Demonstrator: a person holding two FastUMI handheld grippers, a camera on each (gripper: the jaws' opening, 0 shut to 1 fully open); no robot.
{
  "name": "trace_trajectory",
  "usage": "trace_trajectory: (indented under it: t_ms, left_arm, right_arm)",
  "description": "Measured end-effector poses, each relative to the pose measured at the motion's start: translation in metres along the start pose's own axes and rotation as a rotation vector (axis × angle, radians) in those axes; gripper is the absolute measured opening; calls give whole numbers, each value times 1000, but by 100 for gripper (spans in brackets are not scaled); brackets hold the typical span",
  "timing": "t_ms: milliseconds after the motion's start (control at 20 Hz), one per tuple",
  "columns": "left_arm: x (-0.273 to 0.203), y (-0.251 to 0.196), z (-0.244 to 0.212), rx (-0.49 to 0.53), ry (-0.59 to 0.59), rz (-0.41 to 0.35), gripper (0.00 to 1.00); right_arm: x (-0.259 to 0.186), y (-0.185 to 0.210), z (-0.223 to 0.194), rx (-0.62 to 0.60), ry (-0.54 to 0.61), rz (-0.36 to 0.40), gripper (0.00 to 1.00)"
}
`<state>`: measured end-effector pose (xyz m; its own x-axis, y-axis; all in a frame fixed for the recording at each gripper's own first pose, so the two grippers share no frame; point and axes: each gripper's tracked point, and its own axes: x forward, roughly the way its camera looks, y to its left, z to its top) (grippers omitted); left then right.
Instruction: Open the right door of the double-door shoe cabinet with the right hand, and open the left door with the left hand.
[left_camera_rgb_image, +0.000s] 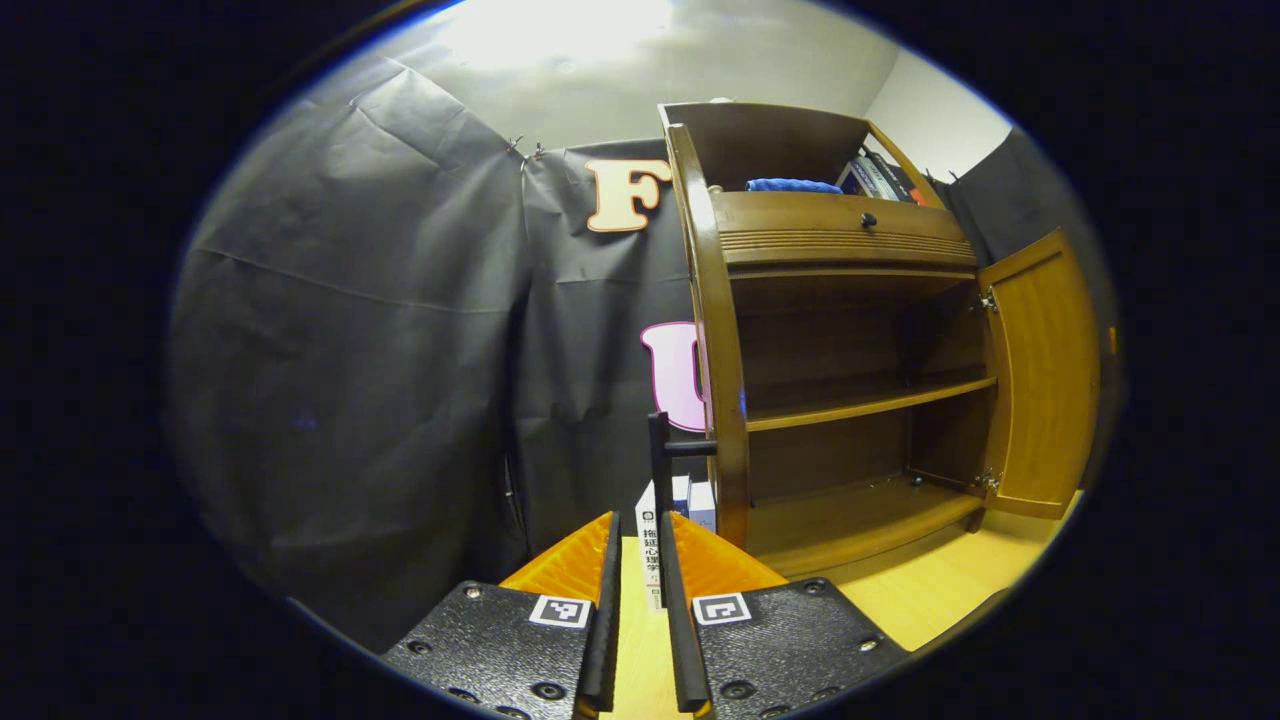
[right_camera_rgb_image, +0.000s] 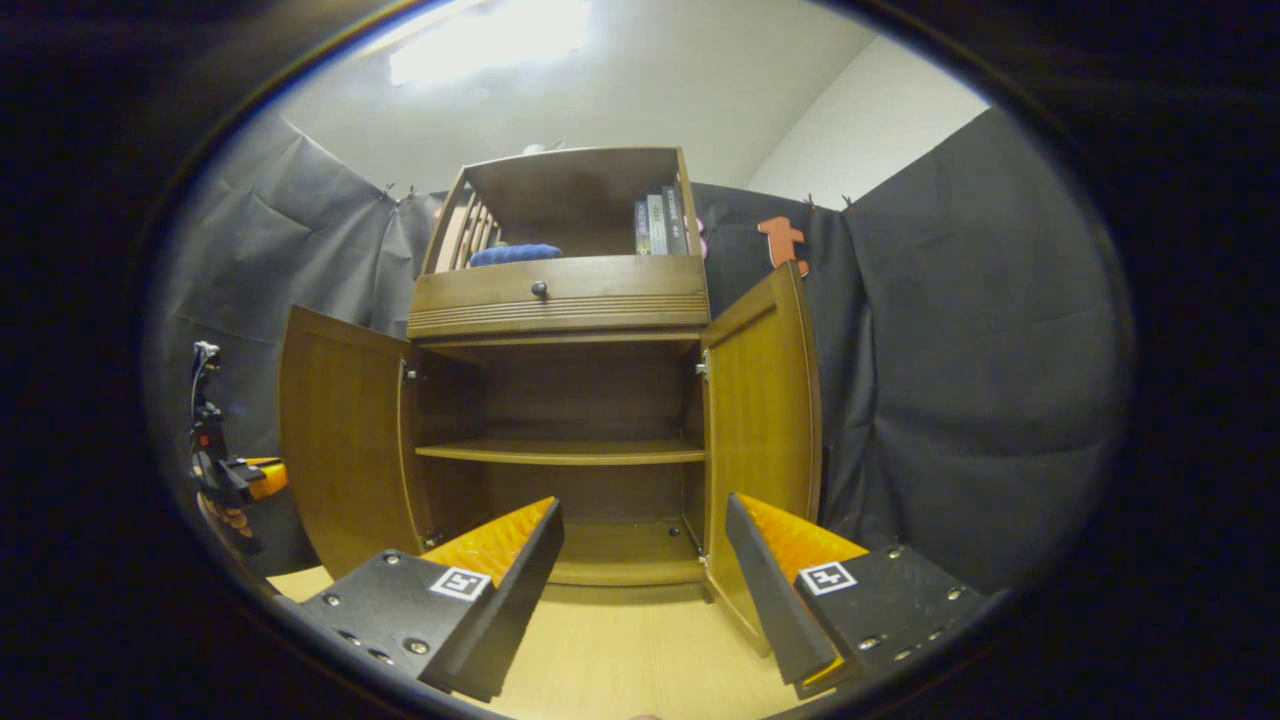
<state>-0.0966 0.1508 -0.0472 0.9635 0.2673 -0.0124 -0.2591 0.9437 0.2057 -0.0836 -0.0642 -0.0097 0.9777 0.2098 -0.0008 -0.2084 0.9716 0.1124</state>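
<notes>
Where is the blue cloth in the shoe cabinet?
In the right gripper view, the blue cloth lies in the cabinet's open top compartment, left of the books and above the drawer knob.

Your left claw (left_camera_rgb_image: 640, 560) and right claw (right_camera_rgb_image: 640, 555) each carry black textured plates, round screws and square black-and-white markers.

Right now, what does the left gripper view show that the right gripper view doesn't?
Left gripper view: the left door edge-on, its handle just past the left gripper's close-set fingers, and boxes beside the cabinet. Right gripper view: the left door's inner face and the wide-open right gripper. Both: the open right door, shelf, blue cloth and books.
</notes>
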Motion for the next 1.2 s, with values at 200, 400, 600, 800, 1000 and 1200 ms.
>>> trace_trajectory:
  t_ms: [200,400,600,800,1000,1200]
  left_arm:
    - [-5,-1,2,-15,1,-15,26]
    - [-21,-1,13,-46,-29,-34,43]
    - [-48,-3,44,-37,-107,-33,58]
    - [-63,-38,66,-58,-133,-113,65]
    - [-61,-72,74,-89,-115,-163,84]
    - [-54,-98,89,-108,-126,-163,94]
  right_arm:
    - [-4,-4,0,3,3,-8,96]
    - [-6,-6,-1,8,6,-10,96]
    - [-8,-9,2,10,3,-14,96]
    - [-9,-10,13,27,-20,-14,96]
    - [-5,-5,24,-13,-26,2,96]
    - [0,-7,43,-37,-72,-1,96]
